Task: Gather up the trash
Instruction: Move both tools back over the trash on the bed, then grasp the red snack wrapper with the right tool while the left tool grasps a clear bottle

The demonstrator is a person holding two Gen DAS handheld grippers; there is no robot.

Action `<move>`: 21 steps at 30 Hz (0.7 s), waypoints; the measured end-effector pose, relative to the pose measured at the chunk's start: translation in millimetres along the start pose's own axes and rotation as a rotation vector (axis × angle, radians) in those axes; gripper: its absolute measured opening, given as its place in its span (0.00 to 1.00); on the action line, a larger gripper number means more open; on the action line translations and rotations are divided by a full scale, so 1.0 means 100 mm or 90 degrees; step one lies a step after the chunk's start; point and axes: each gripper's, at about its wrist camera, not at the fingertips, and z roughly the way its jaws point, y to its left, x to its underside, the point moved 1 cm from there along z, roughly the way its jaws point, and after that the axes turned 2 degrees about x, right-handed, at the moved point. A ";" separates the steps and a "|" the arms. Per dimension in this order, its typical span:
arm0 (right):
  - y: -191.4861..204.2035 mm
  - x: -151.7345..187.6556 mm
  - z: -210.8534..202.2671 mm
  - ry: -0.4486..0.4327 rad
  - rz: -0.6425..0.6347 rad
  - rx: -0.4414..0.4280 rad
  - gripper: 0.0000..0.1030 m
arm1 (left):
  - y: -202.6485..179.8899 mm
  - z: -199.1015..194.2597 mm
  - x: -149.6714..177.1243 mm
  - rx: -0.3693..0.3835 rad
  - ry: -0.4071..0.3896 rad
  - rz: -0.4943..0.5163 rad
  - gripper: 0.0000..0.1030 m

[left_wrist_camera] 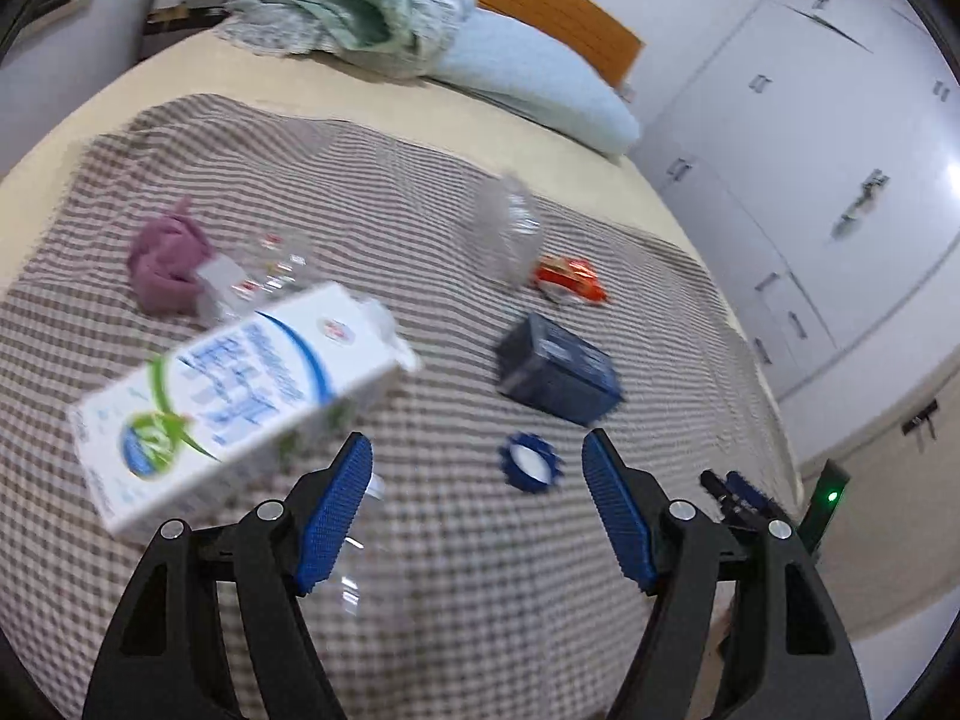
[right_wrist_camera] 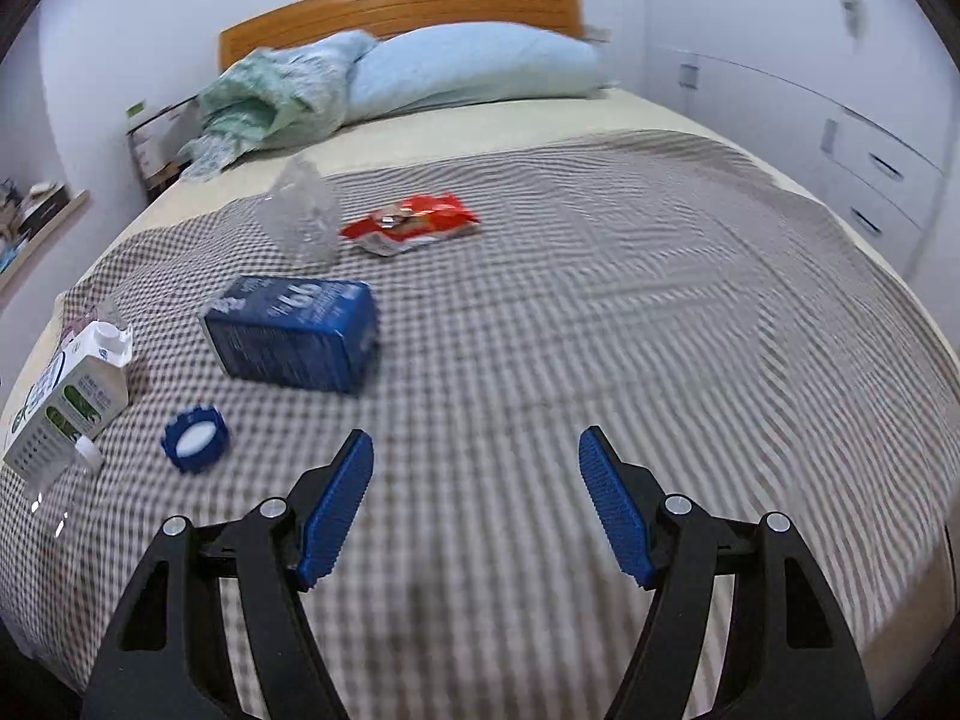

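Trash lies on a checkered blanket (left_wrist_camera: 420,570) on a bed. A white milk carton (left_wrist_camera: 240,402) lies just left of my open, empty left gripper (left_wrist_camera: 477,462); it also shows in the right wrist view (right_wrist_camera: 66,396). A blue ring-shaped lid (left_wrist_camera: 531,461) (right_wrist_camera: 195,439) lies between the left fingertips. Beyond are a dark blue carton (left_wrist_camera: 558,369) (right_wrist_camera: 294,333), a clear plastic bottle (left_wrist_camera: 504,228) (right_wrist_camera: 300,216) and a red snack wrapper (left_wrist_camera: 570,279) (right_wrist_camera: 411,222). My right gripper (right_wrist_camera: 474,462) is open and empty over bare blanket.
A purple cloth (left_wrist_camera: 168,264) and clear plastic packaging (left_wrist_camera: 264,276) lie at the left. A clear bottle (left_wrist_camera: 360,540) lies by the left finger. A pillow (right_wrist_camera: 474,66) and green bedding (right_wrist_camera: 270,96) sit by the headboard. White cabinets (left_wrist_camera: 810,192) stand right of the bed.
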 end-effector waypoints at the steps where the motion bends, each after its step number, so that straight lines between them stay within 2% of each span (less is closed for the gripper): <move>1: 0.07 -0.10 0.08 -0.002 -0.016 -0.007 0.66 | 0.05 0.03 -0.04 -0.010 -0.001 -0.005 0.68; 5: 0.36 -0.52 0.34 -0.023 -0.098 0.008 0.66 | 0.40 0.00 -0.34 -0.064 -0.019 -0.034 0.68; 8: 0.65 -0.93 0.67 -0.012 -0.182 0.028 0.66 | 0.72 -0.12 -0.59 -0.085 -0.034 -0.063 0.68; 10: 0.84 -1.16 0.91 0.004 -0.234 0.044 0.66 | 1.08 -0.20 -0.82 -0.107 -0.057 -0.104 0.68; 12: 1.02 -1.38 1.14 0.015 -0.285 0.056 0.66 | 1.44 -0.21 -1.00 -0.152 -0.044 -0.155 0.68; 16: 1.33 -1.64 1.71 0.081 -0.376 0.053 0.66 | 2.01 -0.14 -1.21 -0.152 0.002 -0.239 0.68; 17: 1.39 -1.66 1.84 0.096 -0.398 0.054 0.66 | 2.12 -0.10 -1.22 -0.137 0.018 -0.257 0.68; 21: 1.60 -1.71 2.41 0.149 -0.481 0.092 0.66 | 2.15 0.08 -1.20 -0.081 0.073 -0.255 0.68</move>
